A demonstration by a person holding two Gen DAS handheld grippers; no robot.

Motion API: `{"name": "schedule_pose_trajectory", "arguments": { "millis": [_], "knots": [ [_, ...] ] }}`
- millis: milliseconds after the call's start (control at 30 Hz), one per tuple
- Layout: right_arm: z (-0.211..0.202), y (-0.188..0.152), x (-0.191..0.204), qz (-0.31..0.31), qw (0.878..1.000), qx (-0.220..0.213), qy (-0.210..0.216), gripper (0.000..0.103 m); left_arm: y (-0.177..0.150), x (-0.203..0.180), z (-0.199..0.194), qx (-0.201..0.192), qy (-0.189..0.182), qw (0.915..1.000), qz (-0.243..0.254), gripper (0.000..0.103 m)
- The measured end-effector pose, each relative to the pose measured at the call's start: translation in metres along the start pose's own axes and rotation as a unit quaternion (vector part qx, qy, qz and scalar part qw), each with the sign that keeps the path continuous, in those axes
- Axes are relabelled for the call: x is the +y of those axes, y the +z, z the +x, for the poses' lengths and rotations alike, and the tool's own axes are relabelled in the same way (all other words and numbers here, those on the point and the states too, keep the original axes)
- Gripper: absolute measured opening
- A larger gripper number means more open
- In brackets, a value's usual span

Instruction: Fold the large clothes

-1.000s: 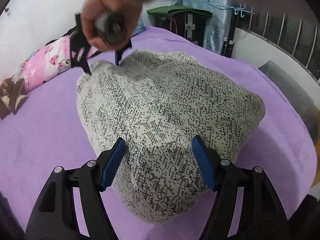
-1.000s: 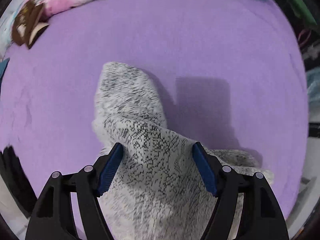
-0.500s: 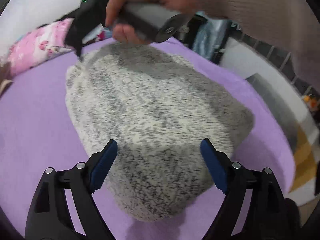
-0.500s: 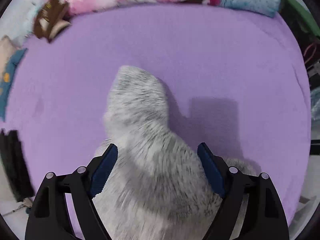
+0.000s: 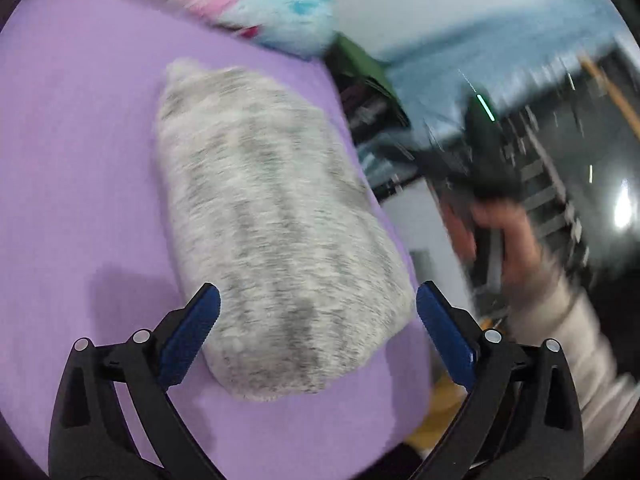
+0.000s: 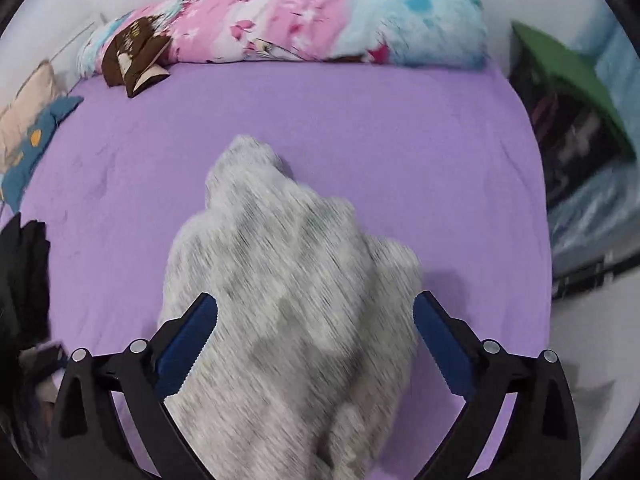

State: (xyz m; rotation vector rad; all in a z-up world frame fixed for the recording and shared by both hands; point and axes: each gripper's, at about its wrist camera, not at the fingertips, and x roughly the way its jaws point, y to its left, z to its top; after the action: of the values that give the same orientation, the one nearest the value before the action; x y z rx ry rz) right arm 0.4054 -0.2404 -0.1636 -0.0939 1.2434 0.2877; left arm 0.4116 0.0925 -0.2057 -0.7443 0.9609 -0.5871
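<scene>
Grey speckled knit garment (image 5: pixel 276 236) lying as a folded bundle on the purple bed cover (image 5: pixel 80 160), toward the cover's right edge in the left view. Left gripper (image 5: pixel 318 334) spread wide, clamped on nothing, poised above the bundle's near end. Right gripper (image 6: pixel 314 338) likewise wide apart, nothing between the blue pads (image 6: pixel 188 342), over the knit (image 6: pixel 288 288). Both views blurred. Best done slowly: lower onto an outer edge, pinch all layers together, keep the stack square, away from the floral blanket (image 6: pixel 280 28) at the far side.
</scene>
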Motion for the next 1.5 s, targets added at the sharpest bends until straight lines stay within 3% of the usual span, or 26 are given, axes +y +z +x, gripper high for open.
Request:
{"name": "schedule_pose_trajectory", "arguments": {
  "millis": [67,233,367,500,633,767,833,933,1333,1400,1500],
  "knots": [
    [0.007,-0.017,-0.018,0.018,1.0,0.009,0.022,0.096,-0.004,0.032,0.004,0.013,-0.021,0.998,-0.058,0.095],
    [0.038,-0.052,-0.055,0.069,0.995,0.025,0.067,0.096,-0.015,0.084,0.022,0.032,-0.042,0.9912,-0.121,0.095],
    [0.062,-0.061,-0.08,0.142,0.974,0.028,0.173,0.096,-0.004,0.1,0.043,0.036,-0.088,0.9861,-0.136,0.095],
    [0.08,-0.061,-0.087,0.147,0.962,0.036,0.227,0.096,0.003,0.107,0.059,0.036,-0.126,0.9806,-0.146,0.095],
    [0.106,-0.062,-0.092,0.179,0.927,0.057,0.326,0.096,0.004,0.123,0.075,0.05,-0.126,0.9774,-0.163,0.095],
    [0.12,-0.063,-0.073,0.137,0.926,0.074,0.345,0.096,0.002,0.13,0.092,0.062,-0.131,0.9746,-0.171,0.096],
    [0.132,-0.065,-0.064,0.116,0.934,0.095,0.323,0.096,0.004,0.127,0.097,0.063,-0.136,0.9747,-0.166,0.096],
    [0.143,-0.067,-0.065,0.112,0.937,0.108,0.314,0.096,0.006,0.122,0.102,0.064,-0.142,0.9752,-0.158,0.096],
    [0.121,-0.062,-0.05,0.117,0.958,0.122,0.231,0.096,0.005,0.109,0.115,0.082,-0.15,0.9763,-0.133,0.096],
    [0.119,-0.063,-0.048,0.123,0.956,0.127,0.233,0.096,0.003,0.112,0.113,0.082,-0.152,0.976,-0.133,0.096],
    [0.132,-0.068,-0.056,0.144,0.942,0.13,0.275,0.096,0.001,0.115,0.114,0.079,-0.161,0.9741,-0.138,0.096]
  ]
}}
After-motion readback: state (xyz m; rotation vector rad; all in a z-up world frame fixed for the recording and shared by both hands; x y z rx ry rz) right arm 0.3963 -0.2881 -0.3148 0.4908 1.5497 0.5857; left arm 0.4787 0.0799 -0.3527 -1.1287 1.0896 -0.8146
